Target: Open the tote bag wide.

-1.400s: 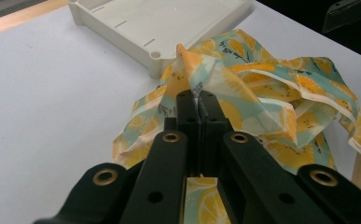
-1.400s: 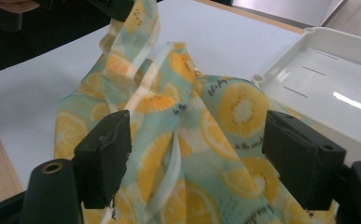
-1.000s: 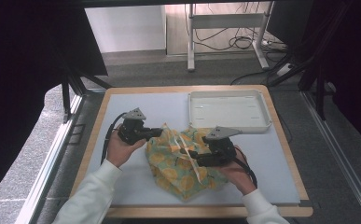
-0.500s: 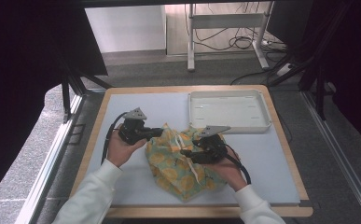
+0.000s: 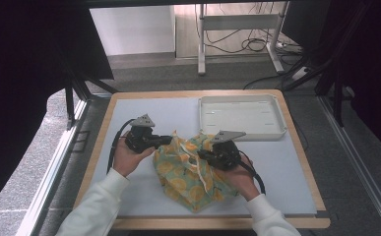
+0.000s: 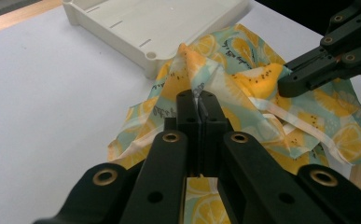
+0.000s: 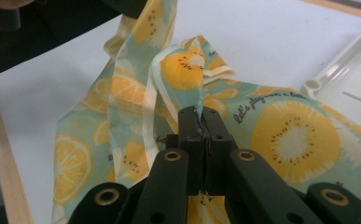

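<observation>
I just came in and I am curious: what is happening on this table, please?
A person works a citrus-print cloth with two hand-held grippers. The left gripper and right gripper are each shut on a fold of it, lifting its top edge slightly. A white tray sits just behind the cloth, nothing in it.

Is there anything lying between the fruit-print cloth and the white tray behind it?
Nothing visible does. The cloth lies on the mat with its far edge right beside the tray, whose inside is bare. The left gripper and right gripper each pinch a fold of it.
</observation>
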